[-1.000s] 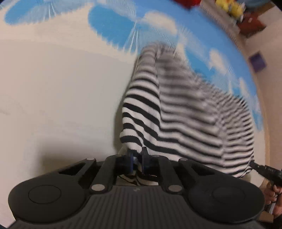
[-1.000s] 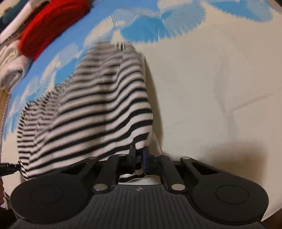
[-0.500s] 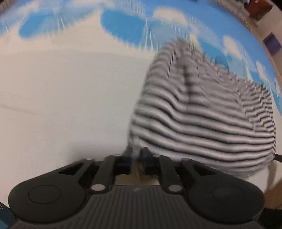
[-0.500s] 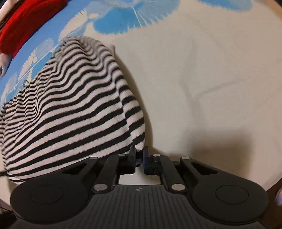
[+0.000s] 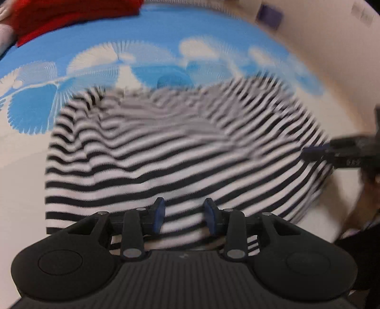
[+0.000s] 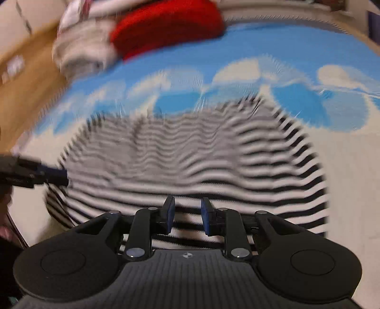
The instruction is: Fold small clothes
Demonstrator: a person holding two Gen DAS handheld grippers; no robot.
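A black-and-white striped garment [image 5: 180,152] lies spread on a blue-and-white patterned cloth [image 5: 99,59]; it also fills the middle of the right wrist view [image 6: 190,161]. My left gripper [image 5: 184,215] is open just above the garment's near edge, holding nothing. My right gripper [image 6: 187,214] is open over the near edge too, holding nothing. Each gripper shows in the other's view: the right one at the garment's right side [image 5: 342,152], the left one at its left side [image 6: 35,173]. Both views are motion-blurred.
A red knitted garment [image 6: 166,26] and a pale folded garment [image 6: 80,52] lie at the far edge of the cloth. The red one also shows in the left wrist view [image 5: 61,16]. Wooden floor [image 6: 26,78] lies to the left.
Both grippers were shut on the garment's corners and held it lifted. Now both have opened, the garment lies flat, and both cameras have swung to face it.
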